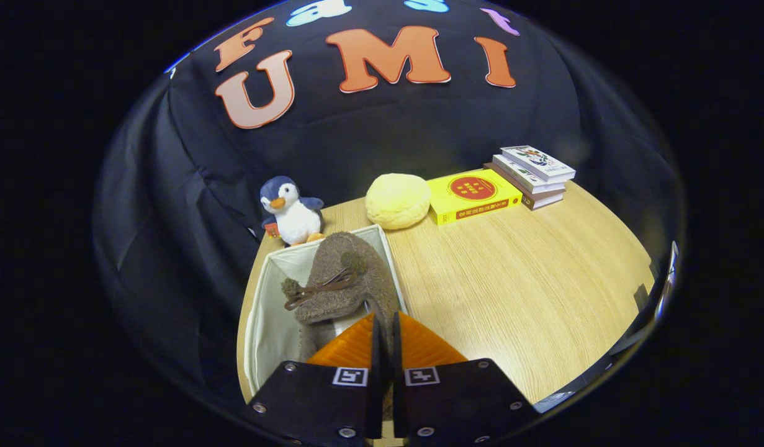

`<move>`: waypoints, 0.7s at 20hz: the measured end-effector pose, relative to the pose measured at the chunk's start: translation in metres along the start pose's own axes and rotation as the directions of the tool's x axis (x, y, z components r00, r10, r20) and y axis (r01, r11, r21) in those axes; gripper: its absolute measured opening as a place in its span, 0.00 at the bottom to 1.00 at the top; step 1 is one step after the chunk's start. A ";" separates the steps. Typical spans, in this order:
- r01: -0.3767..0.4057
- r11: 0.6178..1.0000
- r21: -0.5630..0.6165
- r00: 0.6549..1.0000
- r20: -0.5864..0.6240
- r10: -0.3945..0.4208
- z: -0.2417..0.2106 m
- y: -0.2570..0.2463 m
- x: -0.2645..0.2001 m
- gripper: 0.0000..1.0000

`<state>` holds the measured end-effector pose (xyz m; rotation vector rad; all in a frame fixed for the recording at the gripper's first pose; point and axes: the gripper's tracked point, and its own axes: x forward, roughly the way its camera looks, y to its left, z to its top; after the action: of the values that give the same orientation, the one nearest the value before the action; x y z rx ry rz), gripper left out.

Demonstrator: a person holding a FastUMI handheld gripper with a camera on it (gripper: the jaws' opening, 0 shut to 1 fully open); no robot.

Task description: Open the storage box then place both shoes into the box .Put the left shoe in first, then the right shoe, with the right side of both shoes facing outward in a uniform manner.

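Observation:
A brown fuzzy shoe (344,279) with a brown lace bow and two pompoms hangs toe-forward over the open white storage box (267,310). My gripper (385,329) is shut on the shoe's heel edge, with both fingers pressed close together on it. The shoe sits over the right half of the box, close to its right wall. The left half of the box shows its bare white lining. The box's near end is hidden behind my gripper.
A plush penguin (292,211) stands just beyond the box. A round yellow cushion (398,200), a yellow book (473,195) and a small stack of books (534,175) line the back of the wooden table (512,285).

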<state>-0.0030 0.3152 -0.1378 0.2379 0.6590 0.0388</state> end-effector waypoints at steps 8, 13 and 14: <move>0.031 0.999 -0.041 0.991 0.128 -0.025 0.052 -0.024 -0.034 0.78; 0.023 0.990 -0.139 0.975 0.222 0.009 0.093 -0.032 -0.065 0.99; 0.022 0.988 -0.155 0.970 0.242 0.016 0.101 -0.035 -0.071 0.98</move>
<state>0.0008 0.2529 -0.0263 0.0871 0.4097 0.0577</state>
